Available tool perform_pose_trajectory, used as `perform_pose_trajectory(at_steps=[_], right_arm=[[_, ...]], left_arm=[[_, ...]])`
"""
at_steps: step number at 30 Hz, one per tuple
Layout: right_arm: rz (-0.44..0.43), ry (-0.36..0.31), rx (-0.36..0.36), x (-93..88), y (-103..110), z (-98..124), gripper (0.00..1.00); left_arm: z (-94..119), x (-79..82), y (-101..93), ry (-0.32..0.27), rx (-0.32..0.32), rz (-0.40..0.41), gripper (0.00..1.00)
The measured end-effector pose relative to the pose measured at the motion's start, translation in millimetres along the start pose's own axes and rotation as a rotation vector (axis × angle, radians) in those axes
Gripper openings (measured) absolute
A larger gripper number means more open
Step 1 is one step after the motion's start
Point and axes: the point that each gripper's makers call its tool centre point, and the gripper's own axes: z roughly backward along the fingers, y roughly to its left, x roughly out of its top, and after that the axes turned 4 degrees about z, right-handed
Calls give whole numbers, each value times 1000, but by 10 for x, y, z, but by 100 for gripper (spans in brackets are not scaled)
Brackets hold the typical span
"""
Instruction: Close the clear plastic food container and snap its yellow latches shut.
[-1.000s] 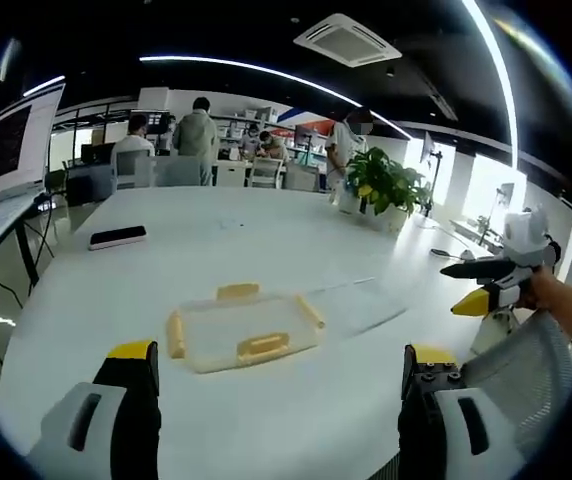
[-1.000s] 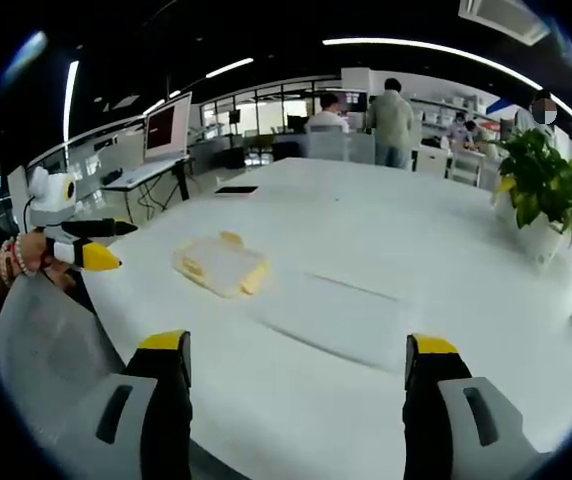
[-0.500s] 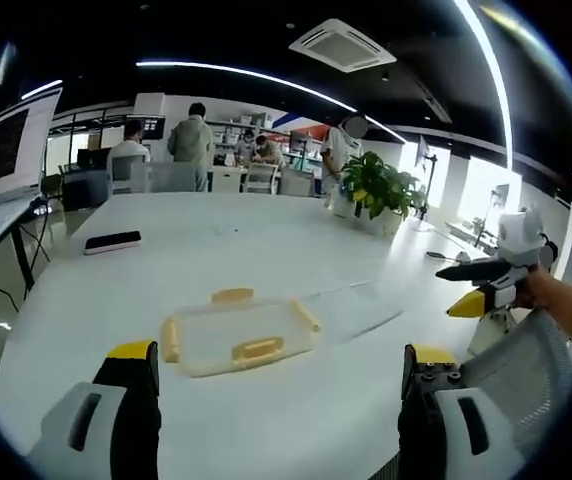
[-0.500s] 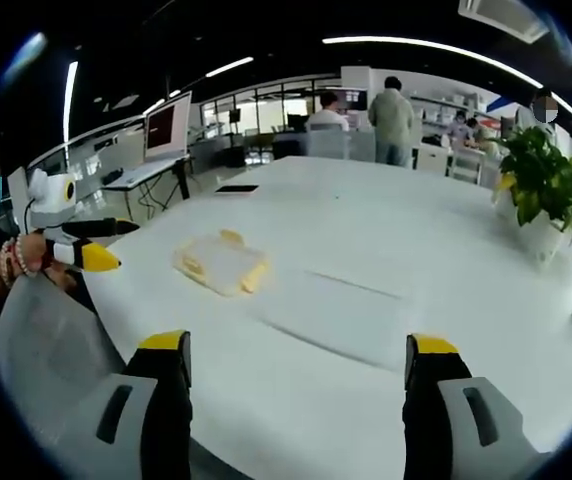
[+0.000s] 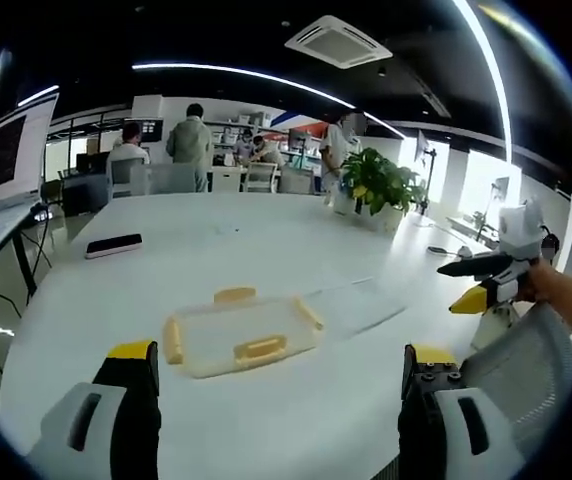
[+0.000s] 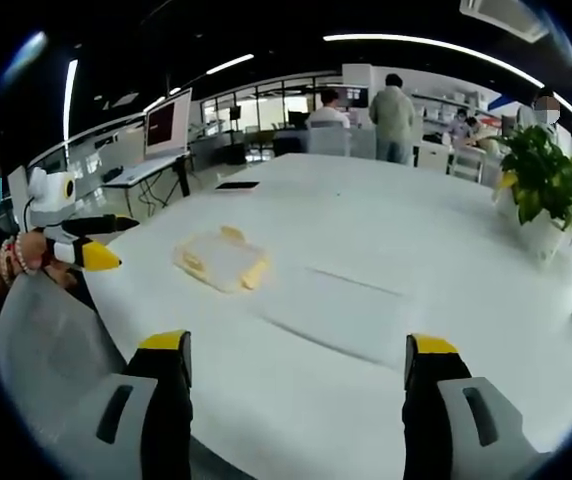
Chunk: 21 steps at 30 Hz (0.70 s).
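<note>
The clear plastic container (image 5: 228, 337) lies flat on the white table (image 5: 266, 240), with yellow latches (image 5: 261, 348) on its sides. In the right gripper view the container (image 6: 221, 262) sits left of centre, far from my jaws. My left gripper (image 5: 281, 355) is open and empty, its yellow-tipped jaws just short of the container. My right gripper (image 6: 296, 345) is also open and holds nothing. That right gripper (image 5: 453, 289) shows at the right of the left gripper view, held in a hand. The left gripper (image 6: 124, 246) appears at the left edge of the right gripper view.
A clear flat sheet (image 5: 356, 303) lies on the table beside the container. A dark phone (image 5: 114, 245) rests further back. A potted plant (image 5: 381, 185) stands at the far side. A grey mesh chair back (image 5: 526, 370) is close by. People stand in the background.
The left gripper view has wobbled slightly. The container and both grippers stay as they were.
</note>
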Motion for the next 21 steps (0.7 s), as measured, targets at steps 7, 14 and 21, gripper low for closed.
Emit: perform_pose_trajectory(at_steps=[7,14,21], right_arm=[[0,7,1,-14,-1,-1,84],[5,24,7,-47,11,-12,83],[1,28,9,-55,10,-3,78]], left_arm=[[-1,-17,-8,8,-3,-2,99],[0,-30,-6,13,-3,-6,99],[0,-81,-41,48,-18,71,99]])
